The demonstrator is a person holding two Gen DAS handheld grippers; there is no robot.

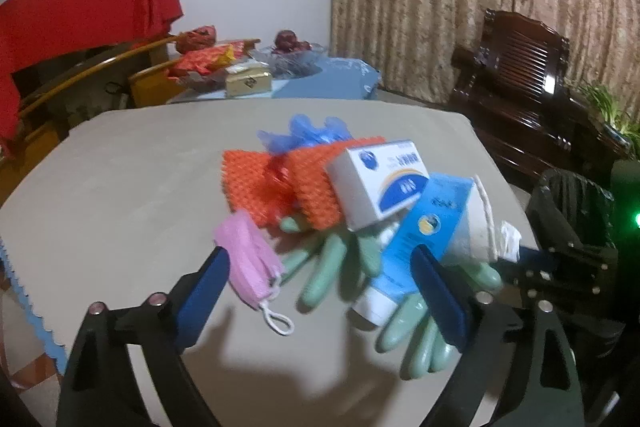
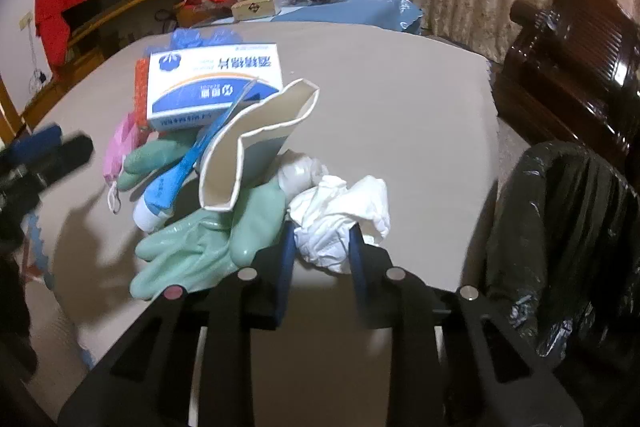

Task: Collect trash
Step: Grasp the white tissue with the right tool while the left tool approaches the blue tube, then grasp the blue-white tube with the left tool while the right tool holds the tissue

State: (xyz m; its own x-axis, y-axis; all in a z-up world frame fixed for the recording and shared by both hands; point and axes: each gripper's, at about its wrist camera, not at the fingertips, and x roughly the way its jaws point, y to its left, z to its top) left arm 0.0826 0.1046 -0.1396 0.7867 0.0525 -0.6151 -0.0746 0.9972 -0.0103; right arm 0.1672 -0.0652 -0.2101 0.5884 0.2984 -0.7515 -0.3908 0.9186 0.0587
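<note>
A heap of trash lies on the beige table: orange mesh cloth, white-and-blue box, blue tube, squashed paper cup, green rubber gloves, pink mask, blue plastic. My left gripper is open just above the gloves and tube, holding nothing. My right gripper is shut on a crumpled white tissue at the heap's right edge. The left gripper also shows at the left of the right wrist view.
A bin lined with a black bag stands just past the table's right edge; it also shows in the left wrist view. A dark wooden chair stands behind it. A second table with a bowl and snacks is at the back.
</note>
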